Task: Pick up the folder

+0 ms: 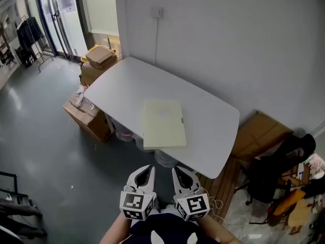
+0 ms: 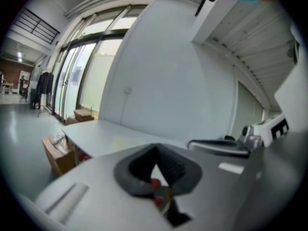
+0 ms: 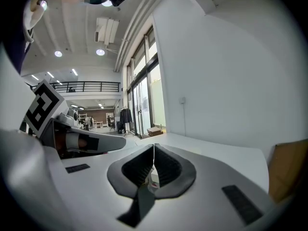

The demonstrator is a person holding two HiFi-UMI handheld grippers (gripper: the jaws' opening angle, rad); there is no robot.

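A pale yellow folder [image 1: 163, 123] lies flat on the white table [image 1: 122, 88], near its front edge. Both grippers hang side by side below that edge, close to my body, and are apart from the folder. My left gripper [image 1: 144, 174] is shut with nothing in it. Just to its right, my right gripper [image 1: 182, 175] is also shut and empty. In the left gripper view the left gripper [image 2: 155, 150] points toward the table top [image 2: 96, 134], where the folder [image 2: 126, 140] shows only as a faint pale patch. The right gripper [image 3: 154, 149] faces the table [image 3: 231, 154] and wall.
Cardboard boxes [image 1: 89, 113] stand on the floor left of the table, with more boxes [image 1: 99, 60] stacked at its far left corner. A flat cardboard sheet [image 1: 259, 133] leans at the right, next to a dark chair [image 1: 277, 169] with clutter. Grey floor stretches to the left.
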